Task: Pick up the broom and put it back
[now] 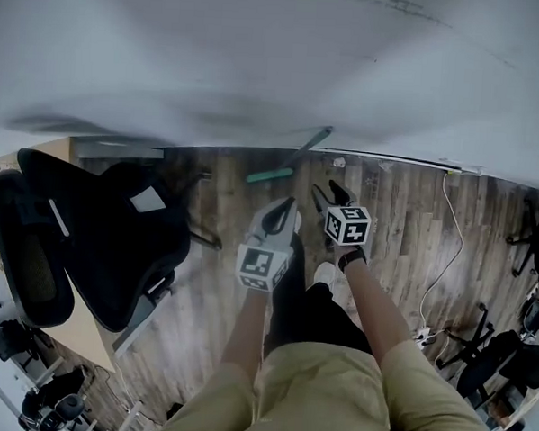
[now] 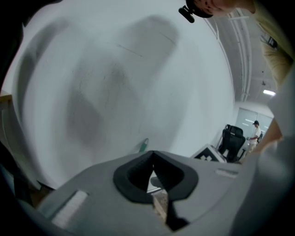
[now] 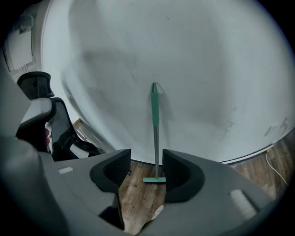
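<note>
The broom (image 1: 295,160), with a green head and a grey and green handle, leans upright against the white wall, its head on the wood floor. In the right gripper view the broom (image 3: 155,120) stands straight ahead and well beyond the jaws. My right gripper (image 3: 146,159) is open with nothing between its fingers. In the head view the right gripper (image 1: 330,195) hangs above the floor, short of the broom. The left gripper (image 1: 279,214) is beside it, jaws together and empty. In the left gripper view the left gripper (image 2: 153,156) faces the wall, and only the broom's green handle end (image 2: 144,144) shows.
A black office chair (image 1: 115,238) stands at the left beside a wooden desk edge (image 1: 78,340). A white cable (image 1: 450,238) runs down the floor at the right, near more chair bases (image 1: 506,353). The person's legs and white shoes (image 1: 325,274) are below the grippers.
</note>
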`<state>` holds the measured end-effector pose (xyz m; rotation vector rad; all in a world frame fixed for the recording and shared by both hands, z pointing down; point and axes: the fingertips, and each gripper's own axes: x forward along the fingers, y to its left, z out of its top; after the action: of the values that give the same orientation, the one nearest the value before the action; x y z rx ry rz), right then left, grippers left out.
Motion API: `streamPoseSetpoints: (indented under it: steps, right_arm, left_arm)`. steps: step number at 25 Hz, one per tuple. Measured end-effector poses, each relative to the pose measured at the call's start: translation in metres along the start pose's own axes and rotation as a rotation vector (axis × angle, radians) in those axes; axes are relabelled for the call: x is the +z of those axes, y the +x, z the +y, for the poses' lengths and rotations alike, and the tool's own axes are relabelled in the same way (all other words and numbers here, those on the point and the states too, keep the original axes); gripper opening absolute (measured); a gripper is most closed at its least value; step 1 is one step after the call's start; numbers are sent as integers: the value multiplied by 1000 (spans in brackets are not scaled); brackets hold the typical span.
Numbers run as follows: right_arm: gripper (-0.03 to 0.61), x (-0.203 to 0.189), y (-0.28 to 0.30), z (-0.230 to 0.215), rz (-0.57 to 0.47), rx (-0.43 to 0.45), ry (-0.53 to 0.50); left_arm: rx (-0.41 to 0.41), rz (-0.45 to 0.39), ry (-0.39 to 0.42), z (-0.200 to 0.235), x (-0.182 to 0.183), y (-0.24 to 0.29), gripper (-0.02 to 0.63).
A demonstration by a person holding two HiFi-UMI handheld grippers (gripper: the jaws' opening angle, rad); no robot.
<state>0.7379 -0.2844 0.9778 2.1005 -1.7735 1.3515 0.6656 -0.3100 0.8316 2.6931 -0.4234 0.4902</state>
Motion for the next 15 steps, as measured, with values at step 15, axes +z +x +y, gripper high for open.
streamPoseSetpoints:
  steps: [15]
  right_arm:
    - [293, 41, 115, -31, -77, 21, 145]
  left_arm:
    - [-2, -7, 3, 42, -21, 27, 2]
